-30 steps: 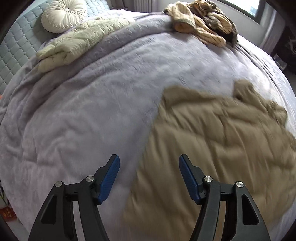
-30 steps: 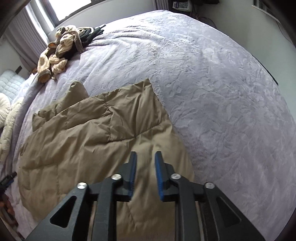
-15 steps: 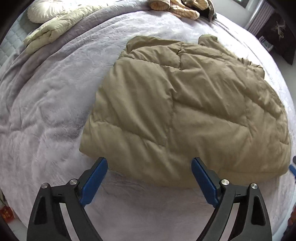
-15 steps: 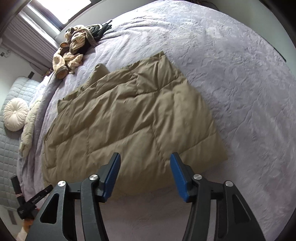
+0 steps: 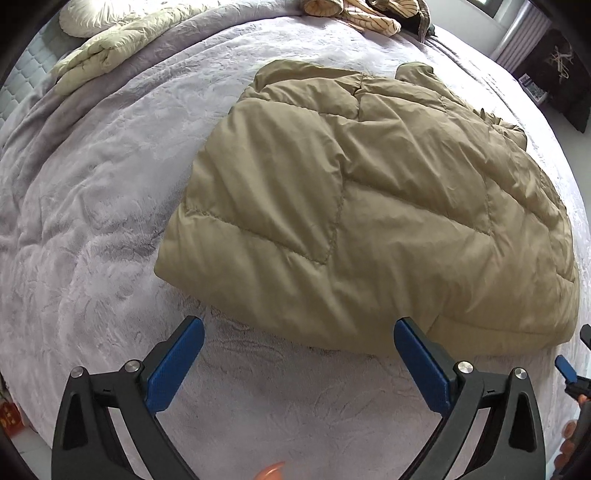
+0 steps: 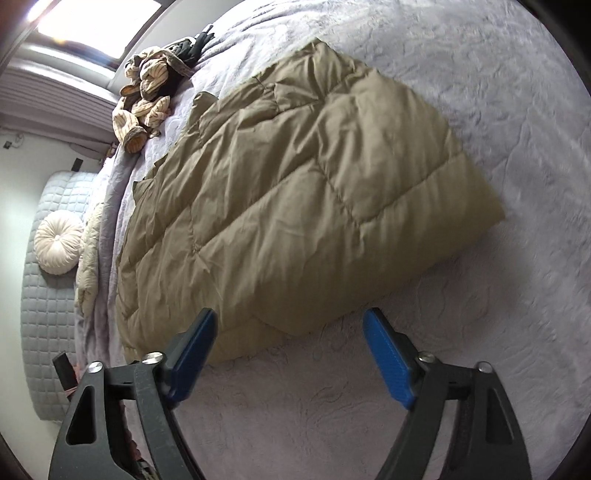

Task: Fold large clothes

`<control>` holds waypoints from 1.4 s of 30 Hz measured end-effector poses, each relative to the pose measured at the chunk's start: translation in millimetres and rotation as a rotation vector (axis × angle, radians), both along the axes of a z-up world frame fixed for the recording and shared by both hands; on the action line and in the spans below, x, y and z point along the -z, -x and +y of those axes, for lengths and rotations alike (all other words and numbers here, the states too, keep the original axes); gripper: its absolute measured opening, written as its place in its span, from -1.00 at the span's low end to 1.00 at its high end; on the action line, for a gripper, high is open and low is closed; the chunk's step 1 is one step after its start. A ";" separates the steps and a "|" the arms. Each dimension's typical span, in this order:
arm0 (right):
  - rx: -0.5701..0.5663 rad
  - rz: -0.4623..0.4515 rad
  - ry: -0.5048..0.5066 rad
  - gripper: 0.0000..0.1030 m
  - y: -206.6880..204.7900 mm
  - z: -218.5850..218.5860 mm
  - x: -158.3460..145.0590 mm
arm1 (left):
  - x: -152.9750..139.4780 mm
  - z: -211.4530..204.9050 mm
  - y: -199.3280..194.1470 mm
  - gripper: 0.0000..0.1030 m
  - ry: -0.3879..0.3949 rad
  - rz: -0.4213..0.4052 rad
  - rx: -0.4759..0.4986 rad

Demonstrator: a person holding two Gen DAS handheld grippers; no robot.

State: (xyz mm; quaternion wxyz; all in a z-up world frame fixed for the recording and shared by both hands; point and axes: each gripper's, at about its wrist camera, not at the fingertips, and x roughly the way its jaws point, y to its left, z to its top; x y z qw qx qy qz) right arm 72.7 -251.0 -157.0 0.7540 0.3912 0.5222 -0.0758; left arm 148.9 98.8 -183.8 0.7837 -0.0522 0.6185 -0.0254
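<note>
A striped garment heap (image 5: pixel 365 16) and cream quilt (image 5: pixel 110 48) lie far across the bed (image 5: pixel 92 184). The folded tan jacket (image 5: pixel 369 206) lies just beyond both grippers' spread, empty fingers: left gripper (image 5: pixel 299 362), right gripper (image 6: pixel 290 354).

Your left gripper (image 5: pixel 298 356): matte black frame, triangular cutouts in each arm, round silver screws near finger roots, flat blue textured pads (image 5: pixel 176 363). Your right gripper (image 6: pixel 289 353): same black frame, same cutouts, paired silver screws per side, blue pads (image 6: pixel 388 357) with fine grip pattern. Orange blur at left view's bottom edge, cannot tell what.
</note>
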 end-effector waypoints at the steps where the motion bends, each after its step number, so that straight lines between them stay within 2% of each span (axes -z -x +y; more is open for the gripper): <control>1: 0.013 -0.011 -0.016 1.00 1.6 0.4 2.1 | 1.4 0.6 0.7 1.00 0.000 0.006 -0.004; 4: 0.038 -0.027 -0.066 1.00 5.0 0.8 9.9 | 3.9 3.8 0.7 1.00 0.000 0.012 -0.008; 7: 0.057 -0.025 -0.121 0.99 9.6 -1.7 17.9 | 9.5 11.8 1.2 1.00 0.038 0.016 -0.021; 11: 0.079 -0.007 -0.182 1.00 10.9 -7.7 28.7 | 25.3 36.5 1.9 1.00 0.231 0.074 -0.110; 16: 0.131 0.009 -0.267 0.99 18.0 -19.1 46.9 | 33.8 63.8 5.1 1.00 0.447 0.066 -0.220; 21: 0.158 0.008 -0.313 0.99 20.7 -21.8 57.0 | 52.3 70.7 1.8 1.00 0.557 0.095 -0.252; 26: 0.175 -0.044 -0.379 0.99 16.1 -23.5 61.7 | 62.2 64.7 -8.4 1.00 0.614 0.075 -0.246; 31: 0.205 -0.095 -0.428 0.99 6.6 -27.7 71.8 | 68.2 62.1 -27.2 1.00 0.629 0.052 -0.241; 36: 0.244 -0.144 -0.512 0.99 -5.5 -31.4 89.8 | 79.6 58.8 -41.7 1.00 0.665 0.027 -0.300; 40: 0.277 -0.190 -0.554 0.99 -17.7 -32.2 100.3 | 82.8 51.9 -47.8 0.99 0.643 0.010 -0.354; 41: 0.284 -0.194 -0.559 1.00 -20.4 -32.5 101.6 | 80.9 50.9 -47.5 0.92 0.637 -0.002 -0.364; 42: 0.290 -0.196 -0.564 1.00 -22.3 -32.7 102.3 | 78.4 48.4 -50.0 0.49 0.639 -0.017 -0.365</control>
